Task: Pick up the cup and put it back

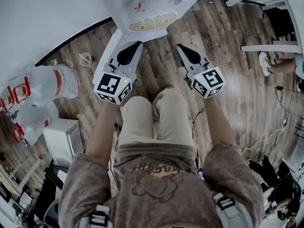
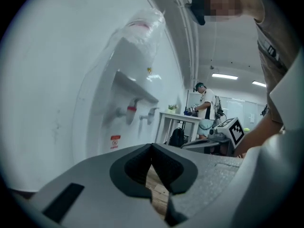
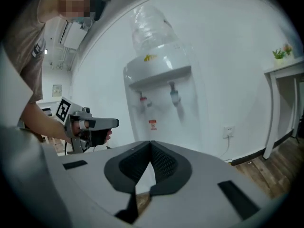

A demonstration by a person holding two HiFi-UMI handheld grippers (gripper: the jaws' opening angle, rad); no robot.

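Grey-jawed and empty, the left gripper [image 1: 134,45] and the right gripper [image 1: 183,48] hang side by side above a wooden floor [image 1: 237,84], both aimed at a white water dispenser [image 1: 147,13]. Each gripper's own view shows its fingers pressed together at the tips, with nothing between them.

The step in hand appears to be the approach, with the pick-up not yet begun. Doing it well likely means finding the cup first and spreading one gripper's fingers wide before arrival. That gripper should come in level, so that a finger passes on either side of the cup, and close gently enough neither to crush nor to tip it. The other gripper is best kept clear.

The cup itself appears in no view. It is not between either pair of fingers, none shows beneath the dispenser's taps [image 3: 175,97], and none stands on the visible floor. Where it lies relative to the fingers cannot be told.
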